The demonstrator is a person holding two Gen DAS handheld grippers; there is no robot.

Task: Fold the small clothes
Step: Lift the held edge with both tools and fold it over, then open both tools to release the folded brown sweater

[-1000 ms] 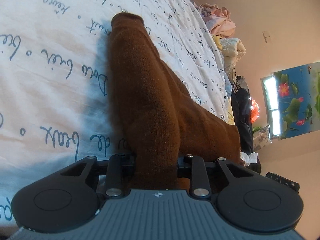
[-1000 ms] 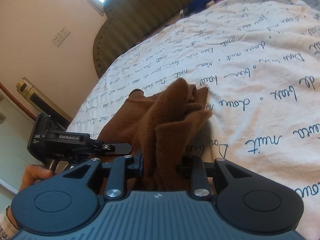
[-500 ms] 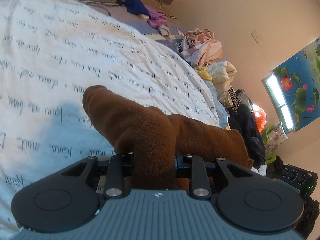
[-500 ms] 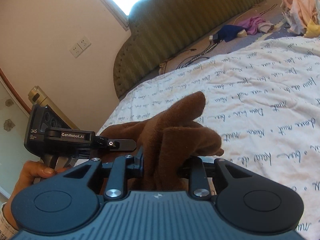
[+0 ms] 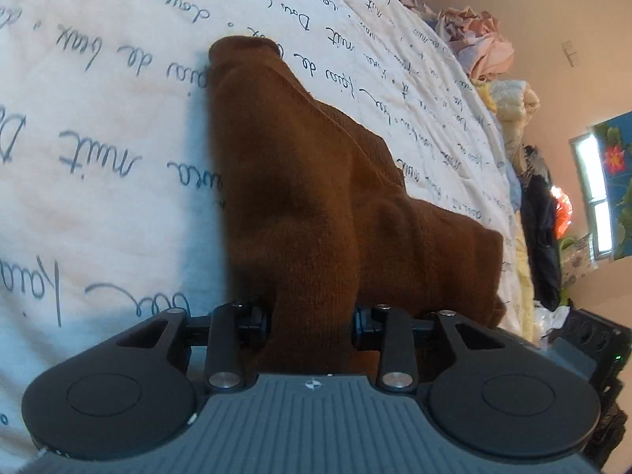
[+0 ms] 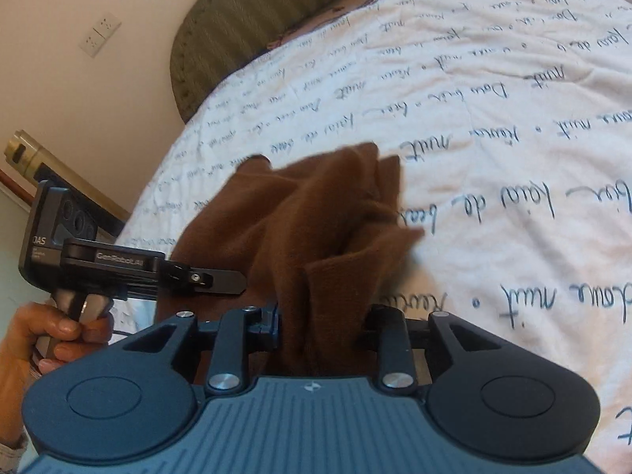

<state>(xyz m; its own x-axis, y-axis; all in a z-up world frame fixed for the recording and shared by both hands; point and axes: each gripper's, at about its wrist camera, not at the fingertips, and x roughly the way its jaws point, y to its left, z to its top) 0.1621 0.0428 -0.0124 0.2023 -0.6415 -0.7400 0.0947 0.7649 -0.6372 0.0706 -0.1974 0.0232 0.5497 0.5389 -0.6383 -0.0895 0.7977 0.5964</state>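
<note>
A small brown knitted garment (image 5: 316, 197) lies stretched on a white bedspread with dark script (image 5: 98, 138). My left gripper (image 5: 312, 322) is shut on one bunched end of it, and the cloth runs away from the jaws to a cuff at the far end. My right gripper (image 6: 322, 326) is shut on the other bunched end of the brown garment (image 6: 316, 229), which is blurred. The left gripper (image 6: 221, 276) also shows in the right wrist view at the left, held by a hand (image 6: 47, 339).
A pile of loose clothes (image 5: 478, 43) lies along the bed's far edge, with dark clothes (image 5: 541, 217) further right. A green padded headboard (image 6: 268, 12) and a wall with a socket (image 6: 98, 35) stand behind the bed.
Both grippers have come back down toward the bedspread with the brown garment still held. The garment hung lifted half a second ago and now lies against the bed again.
</note>
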